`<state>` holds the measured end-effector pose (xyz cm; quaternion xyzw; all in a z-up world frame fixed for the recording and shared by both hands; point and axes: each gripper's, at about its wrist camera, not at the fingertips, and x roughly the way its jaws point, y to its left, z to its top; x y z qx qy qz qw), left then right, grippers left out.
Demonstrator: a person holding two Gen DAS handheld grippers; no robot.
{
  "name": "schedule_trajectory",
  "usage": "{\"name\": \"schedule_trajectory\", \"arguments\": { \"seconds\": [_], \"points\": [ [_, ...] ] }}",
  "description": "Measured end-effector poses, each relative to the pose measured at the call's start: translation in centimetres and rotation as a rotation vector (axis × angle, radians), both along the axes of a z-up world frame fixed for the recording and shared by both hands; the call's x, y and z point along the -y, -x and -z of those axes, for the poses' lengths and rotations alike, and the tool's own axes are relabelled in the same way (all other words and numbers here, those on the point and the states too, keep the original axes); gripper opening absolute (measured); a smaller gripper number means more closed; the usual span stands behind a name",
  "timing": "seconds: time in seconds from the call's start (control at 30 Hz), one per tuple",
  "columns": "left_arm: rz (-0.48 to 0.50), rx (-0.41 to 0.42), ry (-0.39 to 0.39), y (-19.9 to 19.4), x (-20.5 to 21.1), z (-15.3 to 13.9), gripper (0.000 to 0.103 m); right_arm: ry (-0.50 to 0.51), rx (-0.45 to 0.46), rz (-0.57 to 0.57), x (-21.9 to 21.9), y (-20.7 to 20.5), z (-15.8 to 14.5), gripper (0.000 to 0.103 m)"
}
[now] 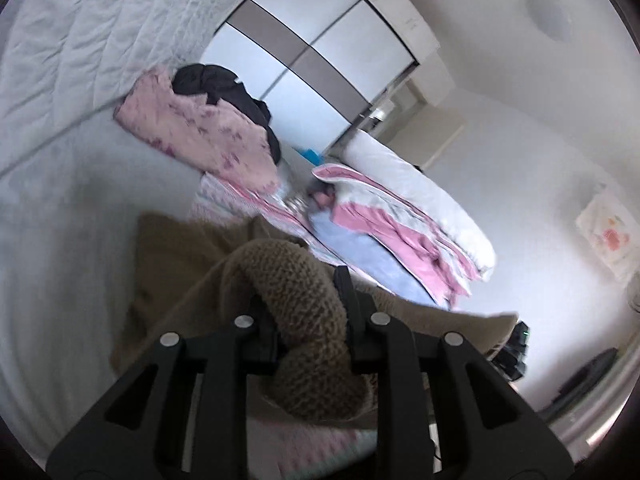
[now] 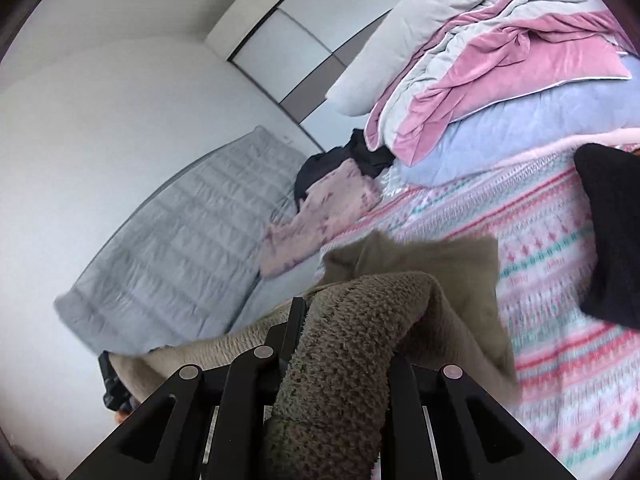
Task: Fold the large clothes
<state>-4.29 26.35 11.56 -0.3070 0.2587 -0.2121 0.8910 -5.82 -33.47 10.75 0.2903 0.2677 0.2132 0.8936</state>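
Your left gripper (image 1: 304,300) is clamped on a thick roll of the brown knit (image 1: 296,280): the fabric bulges up between the two fingers and spills back over the gripper body toward the camera. Your right gripper (image 2: 344,316) has the same hold on the knit (image 2: 352,320), with a fuzzy fold pinched between its fingers and draped down over the mechanism. Only the left finger of that gripper shows clearly; the other is covered by cloth.

The knit is lifted at both held points. In the left view the rest of it spreads flat and wide below and beyond the gripper, over the bed. In the right view a loose flap hangs ahead of the gripper, above the patterned spread (image 2: 560,280), which has pink and teal bands. Both views are blurred at the knit's edges, so the exact lie of its hem cannot be told.

Other items on the bed:
- A pink floral garment (image 1: 208,132) lies beyond the knit, with a black garment (image 1: 224,88) heaped against its far side.
- A pile of bedding (image 2: 500,60), pink, grey and pale blue, sits further along, with a white pillow (image 2: 384,40) behind it.
- A grey quilted cover (image 2: 192,232) lies along the wall side.
- A second black item (image 2: 612,232) rests on the spread at the right edge of the right view.

A wardrobe (image 1: 312,52) with pale and brown panels stands behind the bed.
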Motion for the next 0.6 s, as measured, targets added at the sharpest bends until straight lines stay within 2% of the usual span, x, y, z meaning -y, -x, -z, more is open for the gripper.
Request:
{"name": "schedule_trajectory", "arguments": {
  "seconds": [0.1,0.17,0.27,0.33,0.47,0.53,0.6],
  "points": [
    [-0.053,-0.029,-0.030,-5.2,0.4,1.2,0.025,0.057,-0.027,0.066,-0.3,-5.3,0.9,0.014],
    [-0.077,-0.073,-0.049,-9.2,0.7,3.0,0.025,0.083,-0.058,0.088,-0.4,-9.0,2.3,0.014],
    [-0.099,-0.153,-0.089,-13.7,1.3,6.3,0.027,0.106,-0.138,0.122,-0.7,-14.4,6.0,0.014],
    [-0.107,-0.218,-0.132,-16.7,1.8,9.7,0.028,0.119,-0.208,0.144,-0.7,-17.8,9.4,0.015],
    [-0.097,-0.310,-0.202,-20.0,2.6,15.5,0.029,0.152,-0.302,0.149,-0.7,-21.9,16.5,0.014],
    [-0.087,-0.327,-0.191,-20.2,2.6,16.2,0.029,0.145,-0.337,0.137,-0.5,-22.9,17.9,0.014],
    [-0.076,-0.322,-0.169,-19.9,2.3,15.6,0.031,0.126,-0.334,0.131,-0.3,-22.9,17.5,0.016]
  ]
}}
